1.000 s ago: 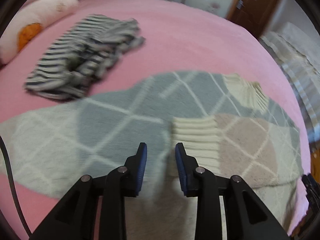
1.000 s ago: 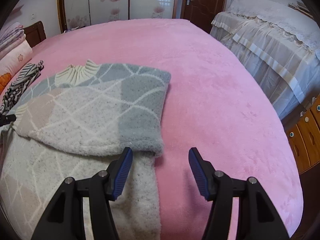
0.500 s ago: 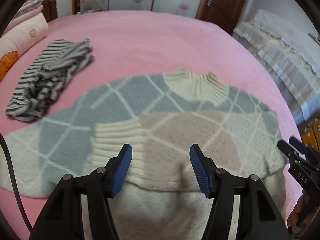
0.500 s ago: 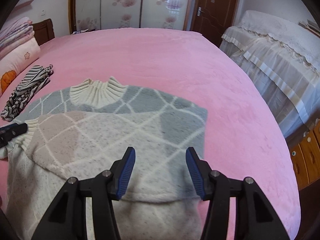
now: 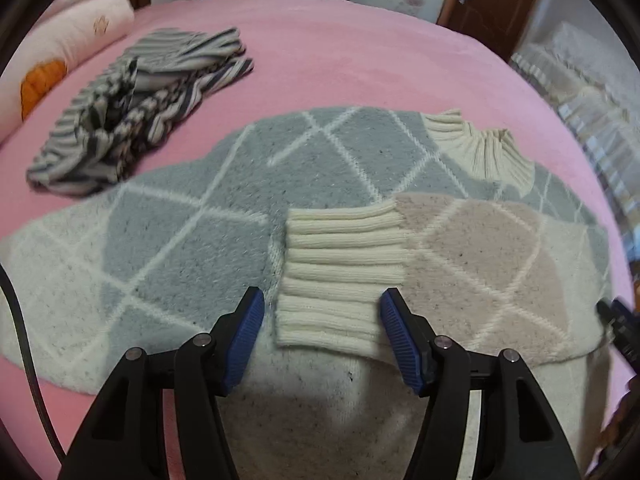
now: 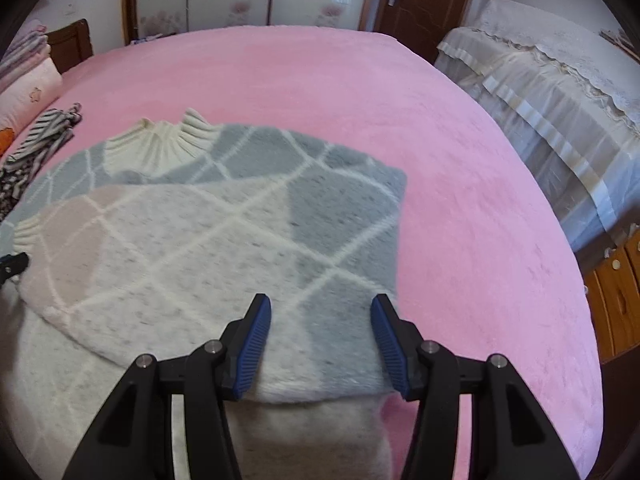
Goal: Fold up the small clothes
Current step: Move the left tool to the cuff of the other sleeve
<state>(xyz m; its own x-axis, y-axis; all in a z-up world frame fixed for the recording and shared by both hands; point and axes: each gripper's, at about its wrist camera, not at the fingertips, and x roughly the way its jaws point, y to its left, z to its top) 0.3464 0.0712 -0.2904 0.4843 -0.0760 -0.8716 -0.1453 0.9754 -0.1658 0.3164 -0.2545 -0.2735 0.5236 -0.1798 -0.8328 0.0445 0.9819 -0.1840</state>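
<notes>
A fluffy grey, cream and pink diamond-pattern sweater (image 5: 180,232) lies flat on the pink bed, its ribbed collar (image 5: 480,152) at the far side. One sleeve is folded across the body, and its ribbed cream cuff (image 5: 344,256) lies flat. My left gripper (image 5: 322,300) hovers open just above that cuff, the pads clear of the knit. In the right wrist view my right gripper (image 6: 320,304) stands open over the folded edge of the sweater (image 6: 200,248), near its right side; the pads do not pinch the fabric.
A crumpled striped garment (image 5: 136,108) lies at the far left of the pink blanket (image 6: 460,200), near a pillow (image 5: 72,48). A second bed with a lace cover (image 6: 540,100) and wooden drawers (image 6: 612,288) stand to the right.
My left gripper's jaws have spread from narrow to wide, and the cuff now lies between them. My right gripper has moved left from the sweater's edge onto the folded part.
</notes>
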